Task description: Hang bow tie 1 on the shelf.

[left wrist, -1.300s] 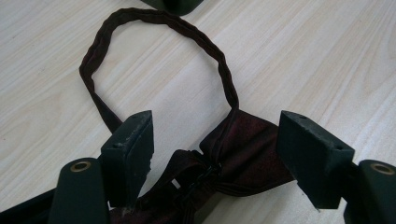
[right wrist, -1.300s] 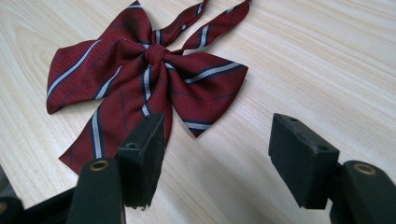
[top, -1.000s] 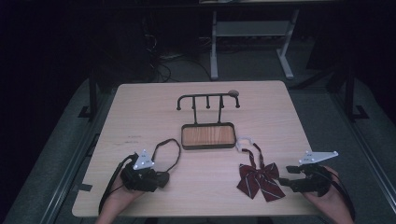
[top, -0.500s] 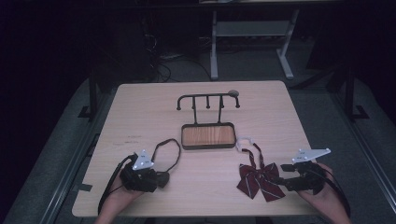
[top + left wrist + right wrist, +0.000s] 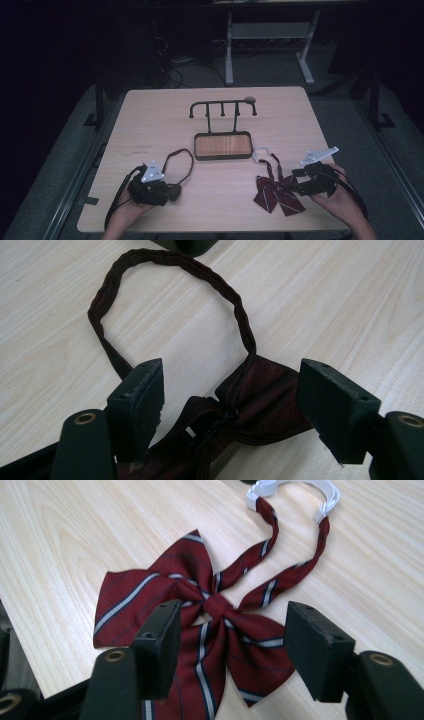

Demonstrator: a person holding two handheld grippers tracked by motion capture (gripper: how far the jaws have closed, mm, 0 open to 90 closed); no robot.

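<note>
A dark maroon bow tie [image 5: 260, 400] with a thin loop strap [image 5: 165, 260] lies on the wooden table [image 5: 150, 115] at the front left. My left gripper [image 5: 230, 405] [image 5: 172, 192] is open, and the bow's knot sits between its jaws with no pad pressing on it. At the front right lies a red bow tie with pale stripes [image 5: 150, 590] [image 5: 275, 192]; its two straps end in a white clasp [image 5: 295, 487] [image 5: 261, 151]. My right gripper [image 5: 232, 645] [image 5: 295, 187] hovers over it. Its jaws have just been closing a little, and they are still wide, with the bow beneath and between them, untouched.
A black rack with several hooks [image 5: 222, 107] stands mid-table on a dark-rimmed wooden base [image 5: 222, 145]. A small round thing [image 5: 249, 99] sits at the rack's right end. The table's front edge is close to both hands. Dark floor and a white desk frame [image 5: 270, 35] lie beyond.
My right gripper has moved left toward the striped bow tie and risen slightly. The left gripper and both ties have stayed where they were.
</note>
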